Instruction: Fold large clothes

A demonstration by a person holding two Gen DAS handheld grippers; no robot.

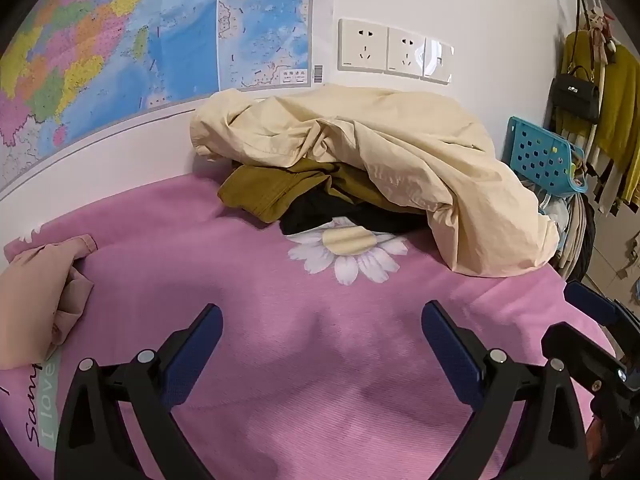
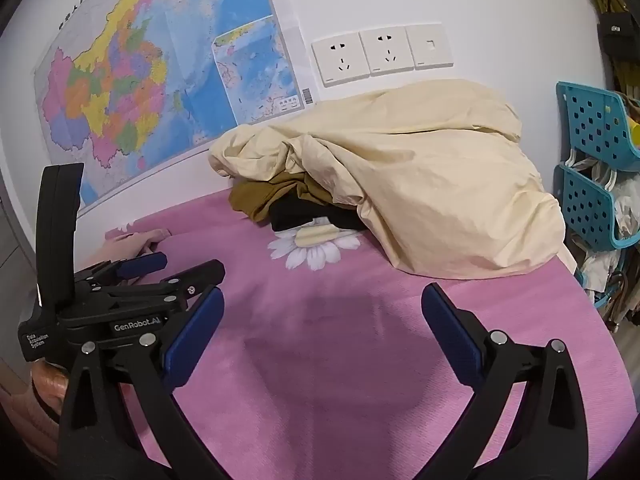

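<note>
- Left wrist view: the left gripper [image 1: 320, 330] is spread wide with nothing between its blue pads; it hangs over the pink blanket [image 1: 248, 304].
- The clothes pile sits at the far side of the blanket, against the wall. A cream garment [image 1: 400, 160] lies on top, draped over an olive garment [image 1: 272, 188] and a black garment [image 1: 320, 210].
- The black garment partly overlaps the daisy print [image 1: 348, 252] on the blanket.
- A pale pink garment [image 1: 36, 292] lies crumpled at the left edge.
- The right gripper [image 1: 592, 336] shows at the right edge; its spread cannot be told from here.
- Right wrist view: the right gripper [image 2: 322, 320] is spread wide and empty above the blanket [image 2: 340, 360].
- The left gripper [image 2: 160, 270] is just beside it, to the left.
- The cream garment [image 2: 420, 176] covers the olive garment [image 2: 264, 196] and black garment [image 2: 292, 210].
- Behind the pile: a map [image 2: 140, 80] and wall sockets [image 2: 380, 54]. Teal baskets [image 2: 592, 160] stand at the right.
</note>
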